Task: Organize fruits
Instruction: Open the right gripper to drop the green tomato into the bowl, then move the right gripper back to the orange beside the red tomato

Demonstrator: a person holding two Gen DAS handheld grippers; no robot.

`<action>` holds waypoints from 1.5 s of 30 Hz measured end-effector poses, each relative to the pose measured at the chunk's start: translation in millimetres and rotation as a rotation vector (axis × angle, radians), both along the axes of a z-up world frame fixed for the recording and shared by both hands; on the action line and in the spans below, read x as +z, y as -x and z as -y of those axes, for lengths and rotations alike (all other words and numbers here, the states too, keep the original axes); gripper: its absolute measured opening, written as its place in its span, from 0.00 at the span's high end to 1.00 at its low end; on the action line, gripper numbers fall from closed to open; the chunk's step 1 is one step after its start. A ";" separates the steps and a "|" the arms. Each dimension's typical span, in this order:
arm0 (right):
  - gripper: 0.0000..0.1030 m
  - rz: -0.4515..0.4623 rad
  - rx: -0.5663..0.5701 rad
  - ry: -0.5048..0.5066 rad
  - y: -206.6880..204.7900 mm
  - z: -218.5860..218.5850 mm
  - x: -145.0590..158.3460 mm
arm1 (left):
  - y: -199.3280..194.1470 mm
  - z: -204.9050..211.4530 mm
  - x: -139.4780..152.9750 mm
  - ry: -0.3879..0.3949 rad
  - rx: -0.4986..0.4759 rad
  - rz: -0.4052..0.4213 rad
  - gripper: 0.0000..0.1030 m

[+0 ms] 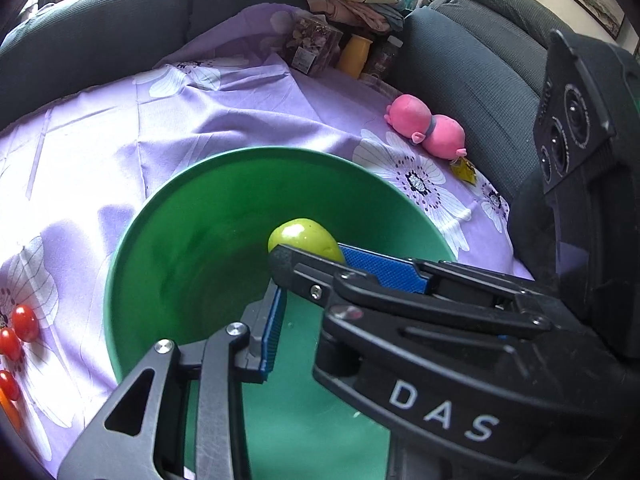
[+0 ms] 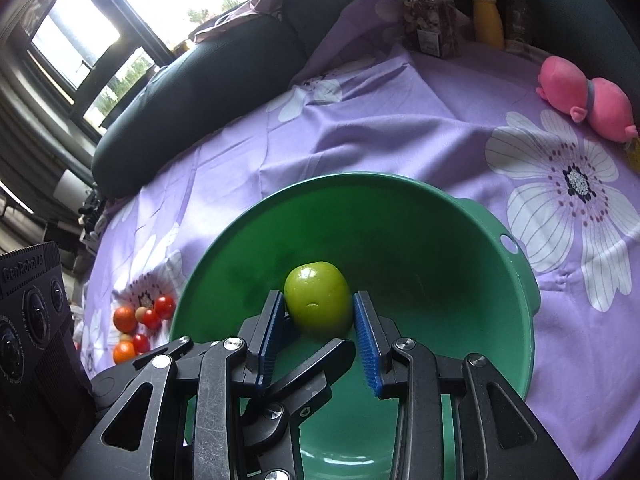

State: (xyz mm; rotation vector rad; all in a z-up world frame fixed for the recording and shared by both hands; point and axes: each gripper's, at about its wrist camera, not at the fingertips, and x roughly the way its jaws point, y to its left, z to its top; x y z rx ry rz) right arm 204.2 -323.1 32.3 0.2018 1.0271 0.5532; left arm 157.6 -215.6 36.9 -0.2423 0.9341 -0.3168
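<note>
Two grippers over green bowl [image 2: 500, 280]: right gripper [image 2: 318, 336] clamped on green fruit [image 2: 318, 300], left gripper [image 1: 280, 316] closed together, holding nothing, beside it.

A green fruit [image 2: 318, 300], smooth, glossy and roundish with a small nick on its skin, sits inside a deep green bowl [image 2: 400, 216], low against the bowl's inner wall. The bowl stands on a purple flowered cloth and holds no other fruit that can be seen. Left of the bowl, on the cloth, lies a loose cluster of small fruits: red cherry tomatoes [image 2: 158, 312], two orange fruits [image 2: 124, 318] and a pale beige one among them.
</note>
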 end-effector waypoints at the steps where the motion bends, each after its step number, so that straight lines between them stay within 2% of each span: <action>1: 0.63 -0.006 -0.003 -0.006 0.3 0.1 0.8 | 2.7 -2.0 2.4 0.007 0.004 0.002 0.69; 4: 0.60 -0.008 -0.008 -0.031 2.6 0.2 5.9 | 14.7 -9.2 16.3 0.011 -0.003 0.026 0.64; 5: 0.56 -0.003 -0.007 -0.045 4.4 0.1 8.7 | 20.7 -12.7 22.3 0.002 0.003 0.044 0.59; 6: 0.54 0.011 -0.006 -0.054 6.7 -0.6 12.4 | 27.8 -18.0 29.6 -0.004 0.014 0.071 0.49; 8: 0.44 0.061 -0.016 -0.060 13.6 -2.3 22.7 | 43.2 -31.7 43.0 -0.004 0.041 0.117 0.38; 12: 0.40 0.158 -0.038 -0.079 29.9 -10.2 43.8 | 74.7 -71.0 65.0 0.002 0.121 0.172 0.34; 16: 0.39 0.259 0.016 -0.128 47.9 -31.7 64.1 | 108.8 -120.7 76.1 0.000 0.251 0.203 0.32; 18: 0.39 0.274 0.040 -0.142 57.0 -45.3 70.7 | 125.9 -147.4 79.1 0.009 0.323 0.220 0.26; 24: 0.39 0.195 0.113 -0.289 70.2 -81.8 68.3 | 169.9 -225.6 71.8 0.023 0.551 0.201 0.22; 28: 0.39 0.116 0.150 -0.299 74.7 -109.1 59.7 | 189.9 -264.8 52.9 0.005 0.651 0.149 0.22; 31: 0.39 0.076 0.180 -0.257 76.4 -129.5 49.6 | 202.3 -286.0 37.4 0.015 0.710 0.132 0.22; 33: 0.39 0.074 0.204 -0.194 78.2 -145.2 42.9 | 207.8 -297.4 25.4 0.040 0.743 0.121 0.22; 37: 0.39 0.063 0.239 -0.076 85.4 -174.5 29.5 | 203.2 -303.3 6.4 0.031 0.747 0.055 0.22; 43: 0.39 0.037 0.357 -0.003 107.2 -217.3 11.9 | 210.0 -307.2 2.2 0.031 0.732 0.074 0.23; 45: 0.42 0.011 0.400 0.005 114.1 -232.4 4.1 | 213.3 -312.1 1.8 0.028 0.750 0.082 0.23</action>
